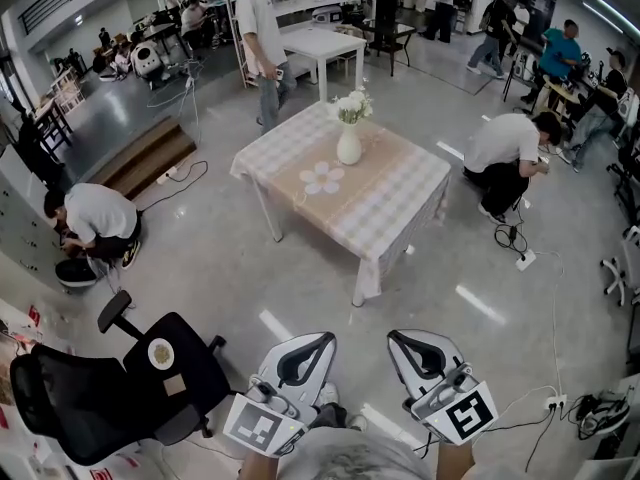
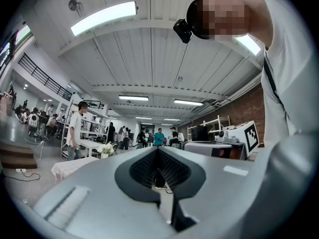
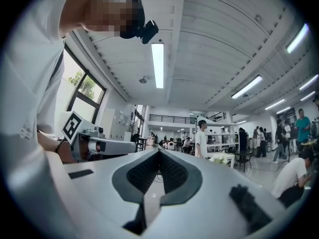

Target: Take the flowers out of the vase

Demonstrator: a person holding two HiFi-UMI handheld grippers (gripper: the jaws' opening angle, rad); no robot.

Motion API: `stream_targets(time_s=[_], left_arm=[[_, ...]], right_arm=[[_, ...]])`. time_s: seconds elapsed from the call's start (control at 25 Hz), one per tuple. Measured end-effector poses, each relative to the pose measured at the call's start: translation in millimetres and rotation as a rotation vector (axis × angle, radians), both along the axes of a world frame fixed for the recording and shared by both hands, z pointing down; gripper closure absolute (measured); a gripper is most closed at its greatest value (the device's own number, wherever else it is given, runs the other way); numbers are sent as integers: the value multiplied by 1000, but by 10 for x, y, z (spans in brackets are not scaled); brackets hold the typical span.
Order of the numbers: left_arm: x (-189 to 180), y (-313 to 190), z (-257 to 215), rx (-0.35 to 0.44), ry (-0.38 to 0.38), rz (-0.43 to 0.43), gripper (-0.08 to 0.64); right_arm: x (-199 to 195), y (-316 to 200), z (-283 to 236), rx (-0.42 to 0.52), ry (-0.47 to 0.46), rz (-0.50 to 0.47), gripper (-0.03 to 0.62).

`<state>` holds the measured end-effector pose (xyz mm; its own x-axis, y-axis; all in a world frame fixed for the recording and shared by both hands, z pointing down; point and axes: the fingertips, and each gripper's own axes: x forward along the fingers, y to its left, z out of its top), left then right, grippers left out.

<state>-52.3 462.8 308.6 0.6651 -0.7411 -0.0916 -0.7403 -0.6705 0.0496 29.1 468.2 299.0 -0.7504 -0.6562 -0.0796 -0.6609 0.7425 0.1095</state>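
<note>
Showing vase (image 1: 349, 148) whole: head view only

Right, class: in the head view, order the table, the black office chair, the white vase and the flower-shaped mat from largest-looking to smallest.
1. table
2. office chair, nearly as large, but it sits nearer the camera
3. flower-shaped mat and vase: too alike to rank
</note>
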Motion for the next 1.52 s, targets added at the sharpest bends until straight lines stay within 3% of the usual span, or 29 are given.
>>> stream_targets(time_s=[0.4,0.64,1.04,1.16,1.28,1.52], left_arm=[[-284,-554,-80,32,29,39,552],[-256,-812,40,-81,4,62,552],[36,-1363,38,-66,-8,33,552],[115,-1582,-58,-9,2,9,552],[238,-1712,9,-70,-9,-4,552],[444,-1948,8,-57,-14,-38,552]], right_arm=[[-333,-506,-28,17,7,23,575],[-325,-772,3,-1,34,44,575],[-16,-1367,-2,7,13,22,577],[72,-1578,-12,4,21,-1,575],[194,-1736,12,-9,16,-14,575],[386,-1999,10,2,12,-59,575]])
